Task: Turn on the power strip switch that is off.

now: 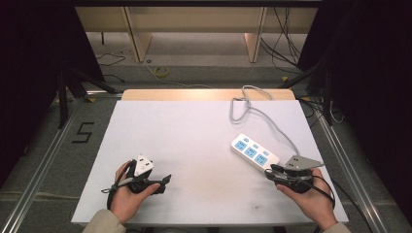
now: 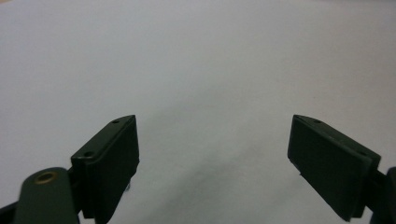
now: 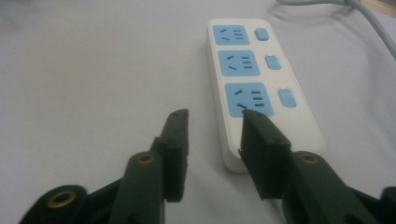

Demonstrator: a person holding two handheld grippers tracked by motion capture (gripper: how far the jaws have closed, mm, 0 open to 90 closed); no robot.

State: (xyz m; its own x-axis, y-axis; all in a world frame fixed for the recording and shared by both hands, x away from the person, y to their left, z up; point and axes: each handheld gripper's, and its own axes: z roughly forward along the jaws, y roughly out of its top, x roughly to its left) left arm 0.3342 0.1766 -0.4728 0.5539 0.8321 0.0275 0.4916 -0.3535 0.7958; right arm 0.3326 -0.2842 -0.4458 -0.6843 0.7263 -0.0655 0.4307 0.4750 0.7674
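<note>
From above, the white worktop (image 1: 194, 145) lies in front of a person whose two hands come in from six o'clock. The left tool (image 1: 163, 182) sits low at about seven o'clock, resting in the left hand (image 1: 127, 194). The right tool (image 1: 272, 171) is at about four o'clock, held in the right hand (image 1: 306, 196). Its tip is just beside the near end of a white power strip (image 1: 254, 151) with three blue sockets. The strip lies flat and slanted, and its grey cord (image 1: 252, 104) loops away toward twelve o'clock.

Looking along the left tool (image 2: 215, 149), its two black jaws stand wide apart. Between them is bare white worktop (image 2: 201, 60).

Looking along the right tool (image 3: 212, 140), its jaws are partly apart and grip nothing. The power strip (image 3: 252, 74) lies just ahead, running from the middle up toward twelve o'clock. One jaw is over the near end of the strip, by the closest blue socket (image 3: 247, 100). The other jaw is over the bare worktop (image 3: 93, 79) beside it. I cannot tell if the jaw touches the strip. The cord (image 3: 355, 9) shows at one o'clock.
</note>
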